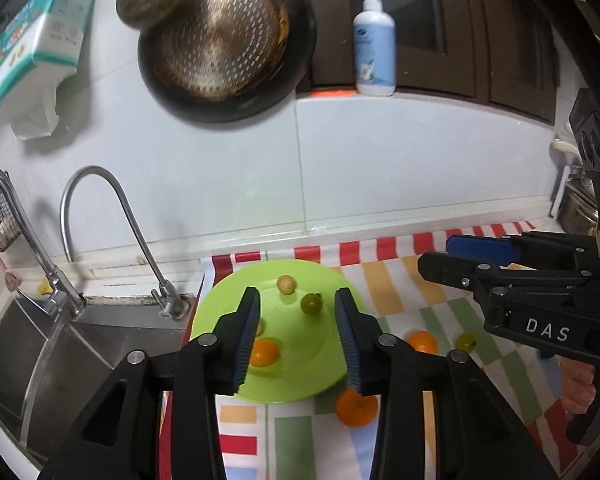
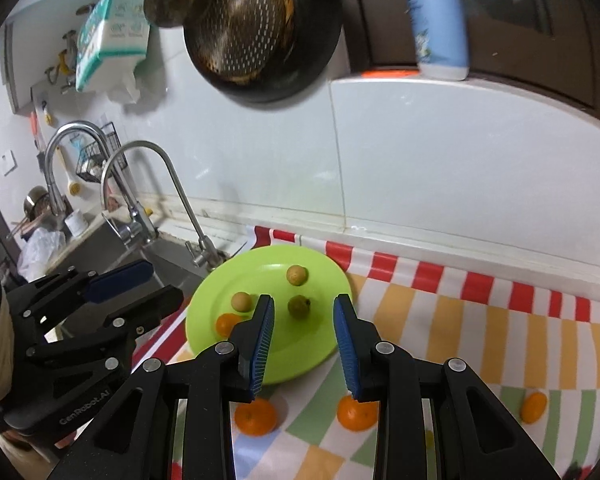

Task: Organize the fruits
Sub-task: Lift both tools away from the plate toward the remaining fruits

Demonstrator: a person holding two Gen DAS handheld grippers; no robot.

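A lime green plate [image 1: 308, 360] [image 2: 312, 344] lies on a striped cloth by the sink. On it are a tan round fruit [image 1: 286, 284] [image 2: 297, 275], a green fruit [image 1: 311, 304] [image 2: 298, 306], an orange [image 1: 263, 353] [image 2: 226, 323] and another tan fruit [image 2: 241, 301]. On the cloth lie oranges [image 1: 357, 407] [image 1: 422, 341] [image 2: 255, 416] [image 2: 357, 413] [image 2: 533, 407] and a green fruit [image 1: 466, 341]. My left gripper [image 1: 297, 336] is open and empty above the plate. My right gripper [image 2: 303, 340] is open and empty over the plate's near edge; it also shows in the left wrist view [image 1: 452, 252].
A steel sink [image 1: 60, 344] with two taps [image 1: 100, 216] lies left of the cloth. A colander in a dark pan [image 1: 224, 40], a tissue pack [image 1: 36, 32] and a lotion bottle [image 1: 374, 40] are up on the wall and sill.
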